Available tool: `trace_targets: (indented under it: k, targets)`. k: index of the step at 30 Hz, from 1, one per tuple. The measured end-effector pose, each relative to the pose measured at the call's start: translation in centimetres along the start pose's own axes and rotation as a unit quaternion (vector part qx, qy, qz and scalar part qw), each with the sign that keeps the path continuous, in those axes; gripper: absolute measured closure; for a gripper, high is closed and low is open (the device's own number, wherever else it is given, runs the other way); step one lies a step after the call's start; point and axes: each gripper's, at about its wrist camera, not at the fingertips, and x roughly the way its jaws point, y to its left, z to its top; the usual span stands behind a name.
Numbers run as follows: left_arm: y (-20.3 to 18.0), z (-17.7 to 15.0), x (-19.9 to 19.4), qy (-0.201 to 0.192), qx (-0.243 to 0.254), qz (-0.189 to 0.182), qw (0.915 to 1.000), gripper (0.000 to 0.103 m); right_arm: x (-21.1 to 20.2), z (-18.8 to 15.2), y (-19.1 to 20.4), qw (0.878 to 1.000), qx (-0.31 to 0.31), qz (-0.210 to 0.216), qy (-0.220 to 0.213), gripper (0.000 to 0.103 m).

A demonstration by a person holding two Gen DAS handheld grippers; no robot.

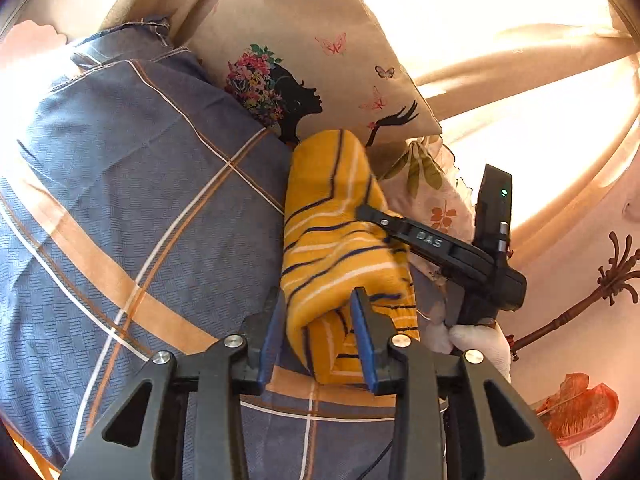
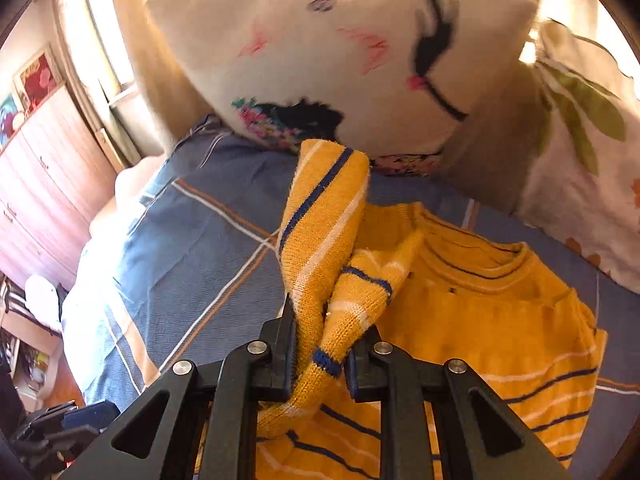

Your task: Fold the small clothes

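A yellow striped sweater (image 2: 500, 320) is spread on the checked bedspread (image 2: 192, 240), ahead and to the right of the right hand-held gripper (image 2: 320, 344). One sleeve (image 2: 324, 220), its length running straight ahead, is pinched between that gripper's closed-in fingers. The left hand-held gripper (image 1: 318, 332) is likewise clamped on bunched sweater fabric directly ahead of it.

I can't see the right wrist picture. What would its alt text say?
The right tongs are shut on a bunched fold of a yellow striped sweater, lifting it above the rest of the garment spread on a blue plaid bedspread. Behind it stands a cream printed pillow.
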Motion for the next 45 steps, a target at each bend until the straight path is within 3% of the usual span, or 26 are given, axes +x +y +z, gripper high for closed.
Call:
trace_targets:
  k: [5, 12, 16, 22, 26, 29, 31, 32, 33, 37, 38, 39, 41, 45]
  targets:
    - [-2.2, -1.3, 4.1, 0.054, 0.014, 0.006, 0.9984, 0.071, -5.4, -3.1, -10.2, 0.996, 0.086, -0.015, -0.03, 0.084]
    - [-6.6, -3.1, 10.3, 0.117, 0.058, 0.009, 0.9914, 0.071, -7.4, -9.5, -21.1, 0.981, 0.191, -0.03, -0.023, 0.089]
    - [-9.2, -4.2, 13.2, 0.142, 0.094, 0.009, 0.9853, 0.069, -7.2, -11.7, -22.6, 0.98, 0.197, -0.027, -0.018, 0.089]
    - [-11.0, -5.4, 18.3, 0.169, 0.124, 0.042, 0.977, 0.061, -6.2, -12.7, -21.2, 0.985, 0.167, -0.039, -0.015, 0.088]
    - [-11.8, -5.7, 18.2, 0.17, 0.147, 0.046, 0.9734, 0.06, -6.2, -13.3, -21.1, 0.986, 0.162, -0.04, -0.013, 0.087]
    - [-12.2, -4.8, 16.5, 0.16, 0.152, 0.025, 0.9749, 0.06, -7.4, -13.0, -21.2, 0.985, 0.162, -0.051, -0.027, 0.08]
    - [-12.2, -4.1, 15.2, 0.137, 0.163, 0.037, 0.9764, 0.06, -8.6, -12.2, -21.4, 0.982, 0.174, -0.042, -0.055, 0.056]
    - [-12.3, -3.7, 14.8, 0.127, 0.167, 0.041, 0.9768, 0.06, -9.1, -11.9, -21.7, 0.98, 0.186, -0.033, -0.07, 0.039]
    - [-12.4, -3.3, 14.7, 0.12, 0.168, 0.044, 0.9774, 0.06, -9.2, -11.3, -21.9, 0.977, 0.196, -0.025, -0.08, 0.033]
    - [-11.3, -2.9, 14.2, 0.118, 0.148, 0.049, 0.9807, 0.059, -6.7, -9.2, -21.8, 0.976, 0.207, -0.018, -0.062, 0.033]
    - [-11.3, -2.9, 14.2, 0.118, 0.147, 0.05, 0.9808, 0.059, -5.7, -8.9, -21.8, 0.976, 0.21, -0.013, -0.051, 0.05]
    - [-11.2, -2.9, 14.2, 0.116, 0.148, 0.052, 0.9808, 0.059, -5.0, -8.8, -21.8, 0.977, 0.211, 0.005, -0.041, 0.08]
    - [-11.0, -2.5, 13.9, 0.111, 0.147, 0.055, 0.9814, 0.059, -4.9, -8.9, -21.5, 0.978, 0.206, 0.012, -0.042, 0.083]
    - [-9.8, -1.1, 14.7, 0.105, 0.137, 0.066, 0.9827, 0.051, -6.2, -10.4, -21.0, 0.984, 0.173, -0.038, -0.037, 0.095]
